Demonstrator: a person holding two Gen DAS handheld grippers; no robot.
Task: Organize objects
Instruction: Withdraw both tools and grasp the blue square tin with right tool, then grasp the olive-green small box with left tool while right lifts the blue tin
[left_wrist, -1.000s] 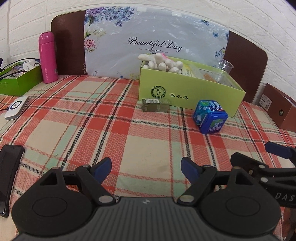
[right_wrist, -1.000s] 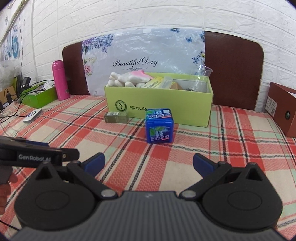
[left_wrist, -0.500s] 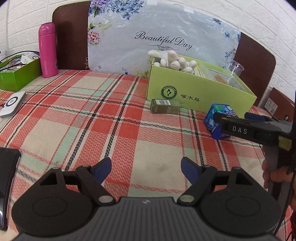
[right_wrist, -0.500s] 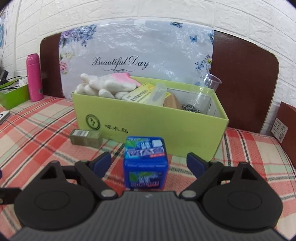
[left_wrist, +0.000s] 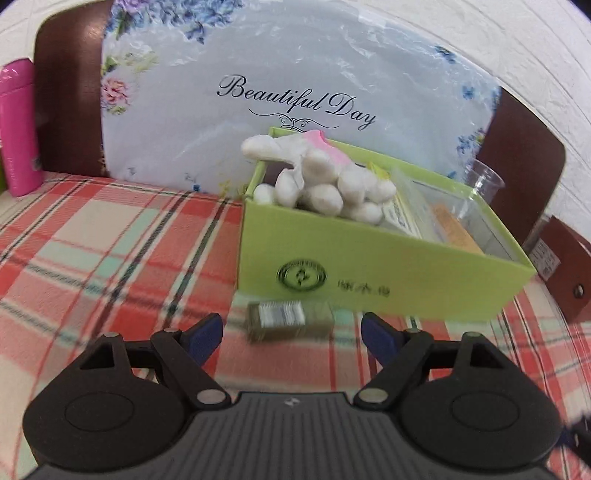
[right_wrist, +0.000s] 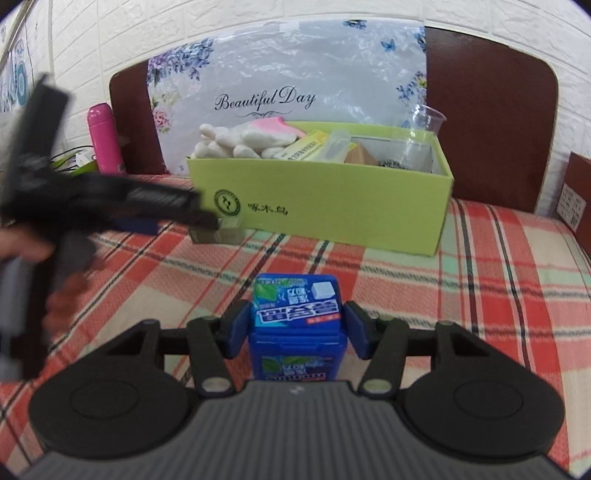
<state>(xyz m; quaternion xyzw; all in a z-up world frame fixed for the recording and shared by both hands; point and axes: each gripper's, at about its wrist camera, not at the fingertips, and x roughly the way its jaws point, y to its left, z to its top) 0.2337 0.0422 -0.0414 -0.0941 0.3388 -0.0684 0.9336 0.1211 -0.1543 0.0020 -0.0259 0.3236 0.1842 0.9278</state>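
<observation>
A small olive box (left_wrist: 290, 320) with a barcode label lies on the plaid cloth against the front of the lime green box (left_wrist: 373, 273). My left gripper (left_wrist: 291, 336) is open, with the olive box between and just beyond its blue fingertips. My right gripper (right_wrist: 295, 325) is shut on the blue mint box (right_wrist: 297, 325), which stands upright between its pads. In the right wrist view the left gripper (right_wrist: 155, 214) reaches to the olive box (right_wrist: 216, 232). The green box (right_wrist: 332, 206) holds a white and pink glove (right_wrist: 243, 138), packets and a clear cup (right_wrist: 424, 123).
A pink bottle (right_wrist: 105, 136) stands at the back left. A flowered "Beautiful Day" bag (left_wrist: 288, 99) leans on a brown board behind the green box. A brown carton (left_wrist: 565, 273) sits at the right edge. Plaid cloth (right_wrist: 498, 277) covers the table.
My left gripper moved forward up to the olive box. My right gripper moved onto the blue mint box and closed on it.
</observation>
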